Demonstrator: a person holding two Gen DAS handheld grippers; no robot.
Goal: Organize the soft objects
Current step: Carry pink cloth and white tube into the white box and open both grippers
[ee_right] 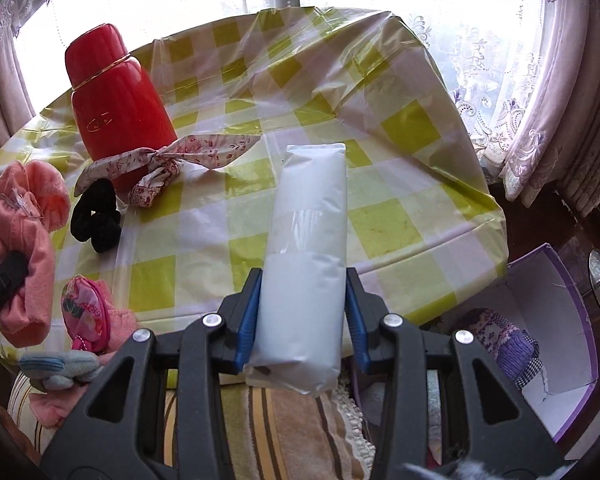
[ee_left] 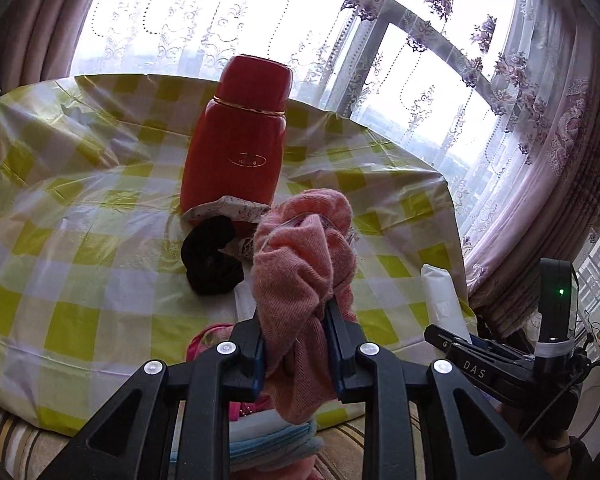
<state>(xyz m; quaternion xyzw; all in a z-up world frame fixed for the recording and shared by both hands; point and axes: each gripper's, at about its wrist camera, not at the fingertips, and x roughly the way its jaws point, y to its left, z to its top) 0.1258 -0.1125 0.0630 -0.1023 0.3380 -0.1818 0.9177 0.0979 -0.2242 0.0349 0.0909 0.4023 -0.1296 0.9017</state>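
Left wrist view: left gripper [ee_left: 296,344] clamped on pink sock [ee_left: 300,264], floppy, light, near black scrunchie [ee_left: 212,260]. Right gripper [ee_right: 300,320] squeezing white packet [ee_right: 306,264] over table [ee_right: 400,200]; squashy, best pinched mid-body.

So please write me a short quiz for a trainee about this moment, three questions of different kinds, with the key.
1. True or false: the left gripper is shut on the pink knitted cloth.
2. What does the right gripper hold? A) red thermos B) white plastic-wrapped pack C) black scrunchie
3. Fill in: the floral fabric headband lies against the base of the red ____.

Key
1. True; both jaws press the cloth.
2. B, the white plastic-wrapped pack. The black scrunchie lies on the checked tablecloth.
3. thermos
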